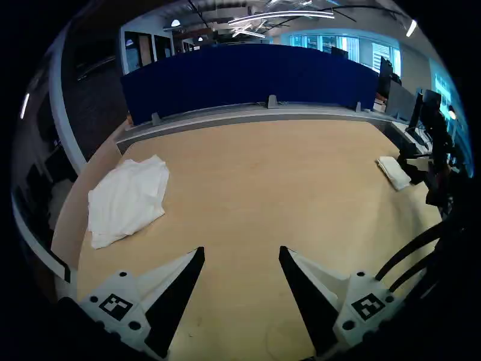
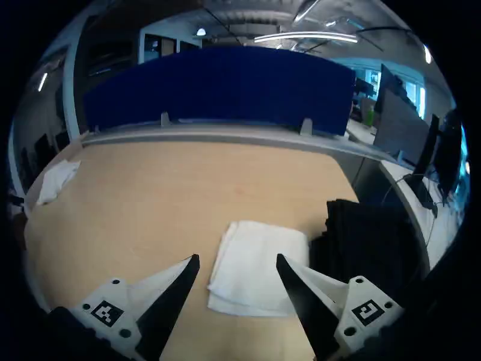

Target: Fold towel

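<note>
At the left of the pale wooden tabletop (image 1: 270, 180) lies the crumpled white cloth towel (image 1: 127, 198), loosely heaped near the edge and well apart from both tools; it looks like the piece yet to be folded. The left gripper (image 1: 241, 249) hangs above bare wood near the middle, its jaws spread wide and holding nothing. Farther right, the neatly folded white towel (image 2: 258, 274) rests flat just ahead of the right gripper (image 2: 237, 257), whose jaws are likewise parted and empty, with the cloth showing between them; whether they touch it I cannot tell. I judge the task to stand between pieces: one towel done, the heap not yet begun. The next move calls for both tools to travel left, find two corners and draw the cloth out flat. Those corners are buried in the folds. Beside the folded towel, a dark stack (image 2: 367, 240) is too dim to identify, and dark equipment (image 1: 434, 138) at the far right is cut off.
</note>
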